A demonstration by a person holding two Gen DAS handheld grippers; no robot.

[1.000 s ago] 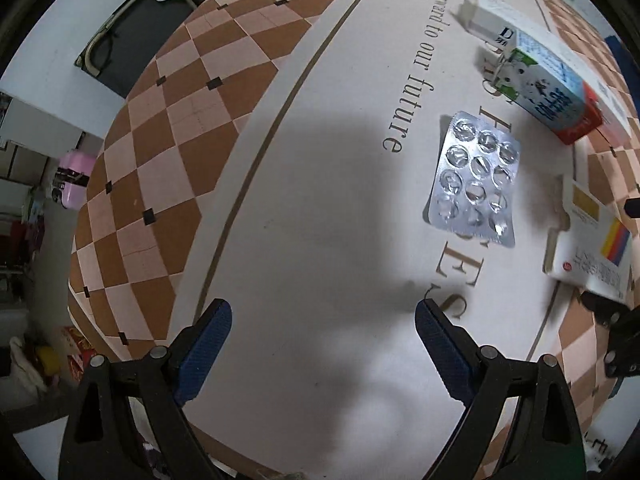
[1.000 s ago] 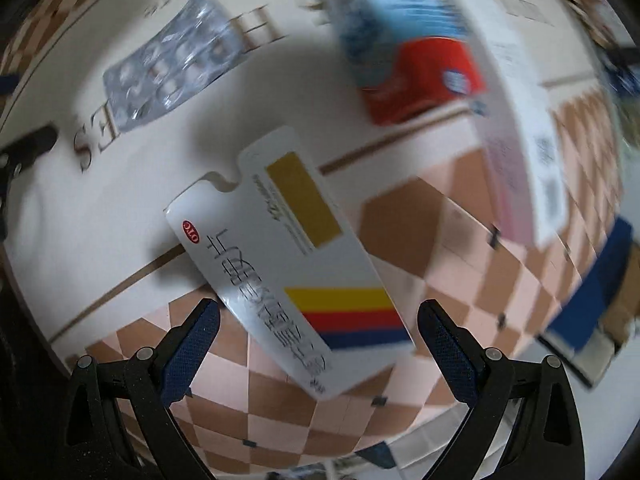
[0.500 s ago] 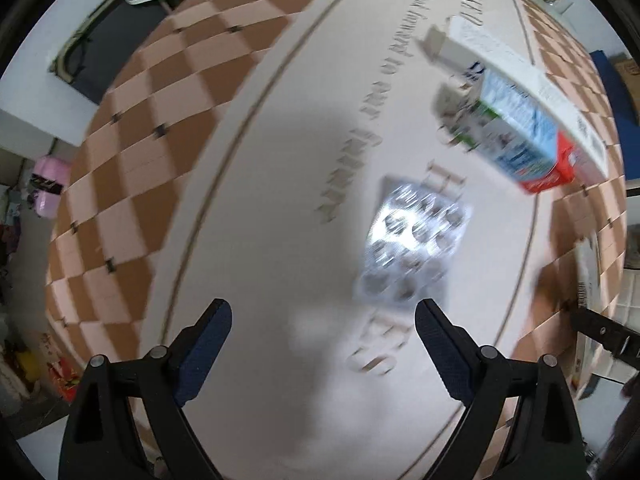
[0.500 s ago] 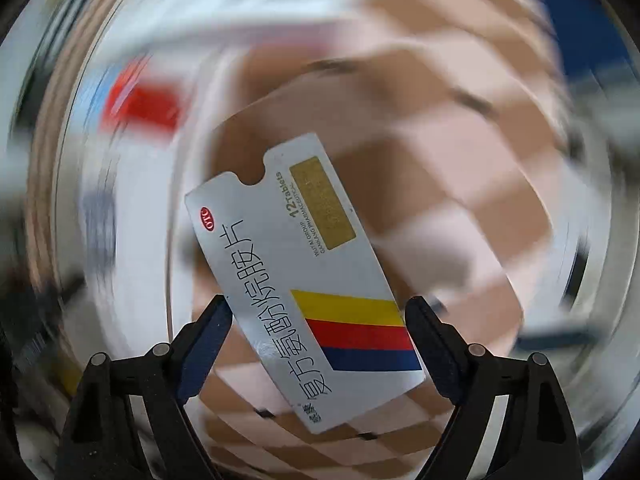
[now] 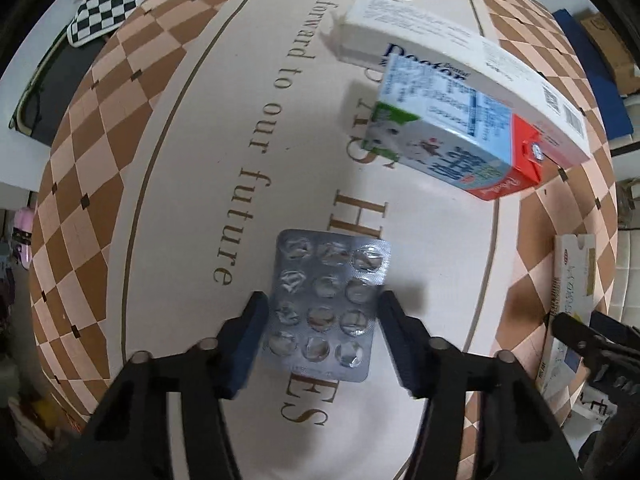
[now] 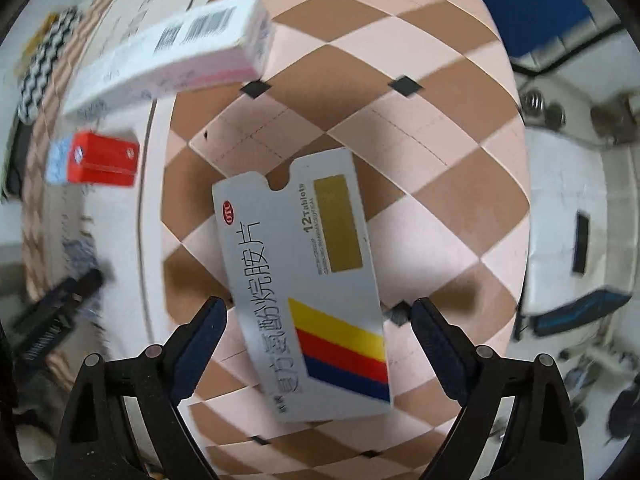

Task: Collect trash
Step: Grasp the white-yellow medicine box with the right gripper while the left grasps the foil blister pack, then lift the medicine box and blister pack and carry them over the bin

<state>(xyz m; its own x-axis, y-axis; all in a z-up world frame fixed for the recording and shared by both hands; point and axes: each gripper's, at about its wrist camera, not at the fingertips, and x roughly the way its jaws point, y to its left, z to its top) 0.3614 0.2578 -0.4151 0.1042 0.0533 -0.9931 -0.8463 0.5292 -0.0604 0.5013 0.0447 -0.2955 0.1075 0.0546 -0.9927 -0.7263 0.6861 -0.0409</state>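
L gripper (image 5: 322, 330) had dropped in vs a sec ago: back then the blister pack (image 5: 326, 306) lay well ahead and to the right, fingers far apart over bare mat. Now the pack's near half sat between the blue pads (image 5: 244, 340), jaws narrowed to approx pack width. Pads looked right at the pack's edges, but can't tell if they were actually gripping it or just bracketing it. Pack's long axis ran away from the cam, slight tilt, foil pockets facing up, flat on the cream strip of the mat (image 5: 180, 208).

Milk carton (image 5: 444, 136) and long white box (image 5: 460, 64) lay side by side further out, touching.

R gripper (image 6: 316, 338) swung round too; the checkered part of the mat filled the bkgd, not the carton as before. Medicine box (image 6: 308, 284) lay between its fingers, which stood wide, visible gaps both sides. Box's long axis pointed away from the cam, notch end far, striped end near.
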